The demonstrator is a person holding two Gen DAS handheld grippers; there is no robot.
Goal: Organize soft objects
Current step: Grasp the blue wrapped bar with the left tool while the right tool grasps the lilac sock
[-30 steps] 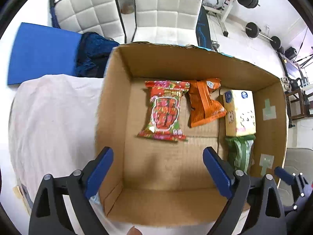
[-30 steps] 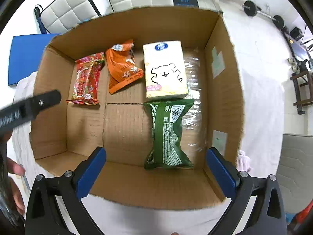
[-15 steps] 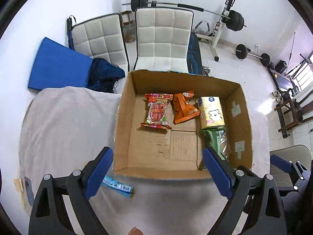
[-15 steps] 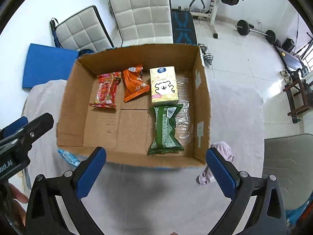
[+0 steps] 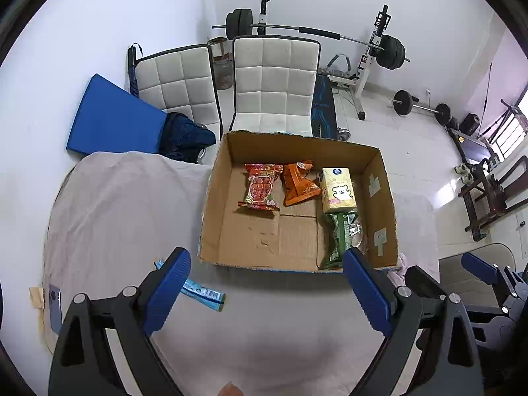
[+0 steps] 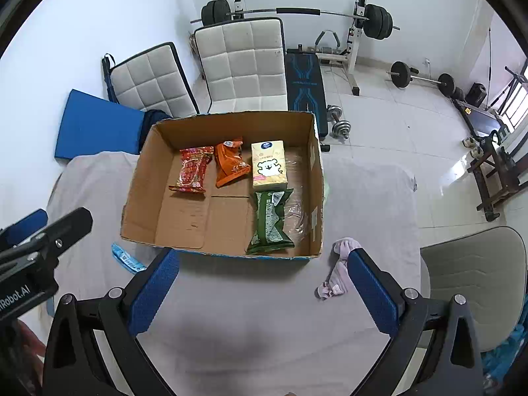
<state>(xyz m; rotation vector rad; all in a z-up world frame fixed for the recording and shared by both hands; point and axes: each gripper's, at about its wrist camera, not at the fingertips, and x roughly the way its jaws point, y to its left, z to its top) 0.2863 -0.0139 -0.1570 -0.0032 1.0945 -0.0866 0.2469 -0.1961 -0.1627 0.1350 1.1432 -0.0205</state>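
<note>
L gripper [image 5: 265,285] and R gripper [image 6: 262,282] nearest, both w/ jaws wide apart, nothing between, hovering over cloth-covered table [image 6: 257,297]. Blue sachet [image 5: 201,292] flat on cloth just beside box's near-left corner; pink cloth [image 6: 338,269] crumpled near its near-right corner. Beyond: cardboard box [image 6: 138,198], open top. Inside, green pack [image 6: 269,222] near right w/ clear plastic beside; behind it yellow tissue pack [image 6: 269,165], then orange pack [image 6: 231,161], red pack [image 6: 191,173] along far side. White chairs [image 6: 242,62] farther back.
</note>
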